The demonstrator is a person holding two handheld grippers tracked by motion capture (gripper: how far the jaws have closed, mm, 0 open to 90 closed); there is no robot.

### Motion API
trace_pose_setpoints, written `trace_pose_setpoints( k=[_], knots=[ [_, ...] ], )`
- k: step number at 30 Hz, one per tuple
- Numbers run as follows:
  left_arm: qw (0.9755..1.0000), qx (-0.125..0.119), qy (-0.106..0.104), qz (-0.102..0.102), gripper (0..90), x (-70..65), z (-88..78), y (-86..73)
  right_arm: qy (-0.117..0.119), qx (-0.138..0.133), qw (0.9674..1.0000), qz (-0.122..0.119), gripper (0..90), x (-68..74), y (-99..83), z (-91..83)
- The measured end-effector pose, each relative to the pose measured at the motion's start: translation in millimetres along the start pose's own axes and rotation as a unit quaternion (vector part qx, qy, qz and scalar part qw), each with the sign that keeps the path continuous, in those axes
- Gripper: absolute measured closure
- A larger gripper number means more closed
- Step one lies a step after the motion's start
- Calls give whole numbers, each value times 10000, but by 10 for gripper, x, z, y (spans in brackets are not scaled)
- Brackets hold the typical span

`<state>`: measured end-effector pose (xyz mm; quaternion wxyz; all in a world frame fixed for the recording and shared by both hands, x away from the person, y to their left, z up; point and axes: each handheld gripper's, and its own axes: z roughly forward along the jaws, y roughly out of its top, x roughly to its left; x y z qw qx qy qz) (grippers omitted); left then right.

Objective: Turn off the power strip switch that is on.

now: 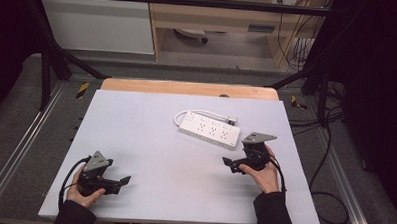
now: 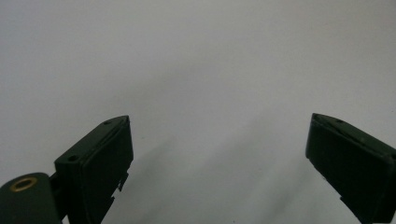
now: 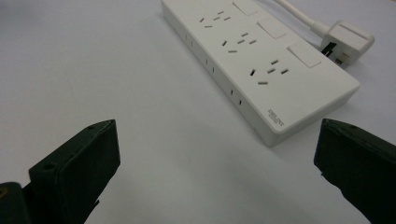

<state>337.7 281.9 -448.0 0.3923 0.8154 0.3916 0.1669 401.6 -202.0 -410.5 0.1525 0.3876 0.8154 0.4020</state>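
Two tools point(image 1: 125, 180) point(image 1: 228, 163) wide open, empty.

My high view looks forward and down over the whole tabletop point(image 1: 150, 140); my right tool camera skims low, close to the power strip point(image 3: 261, 65), shared with it.

Two hand-held black grippers are shown. The left gripper point(image 1: 125, 180) and right gripper point(image 1: 227, 162) are each topped by a grey three-cornered plate and trailed by a black cable. Flat rectangular black pads point(image 2: 105, 161) with small screw holes are carried on the jaws; a brass-ringed hole is seen at the base. Dark long sleeves point(image 1: 275, 214) are worn.
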Motion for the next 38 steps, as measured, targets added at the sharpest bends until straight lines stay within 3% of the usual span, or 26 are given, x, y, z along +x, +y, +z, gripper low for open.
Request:
trace_pose_setpoints(
  k=[20,28,38],
  knots=[
    [10000,16,-8,3,74,-11,1,0,-6,205,9995,236,14,-133,-646,-273],
    [10000,26,-9,21,74,-15,4,1,12,144,9995,272,16,-180,-799,-374],
    [10000,27,-7,21,74,-24,2,8,14,251,9995,214,12,-168,-815,-358]
  ],
)
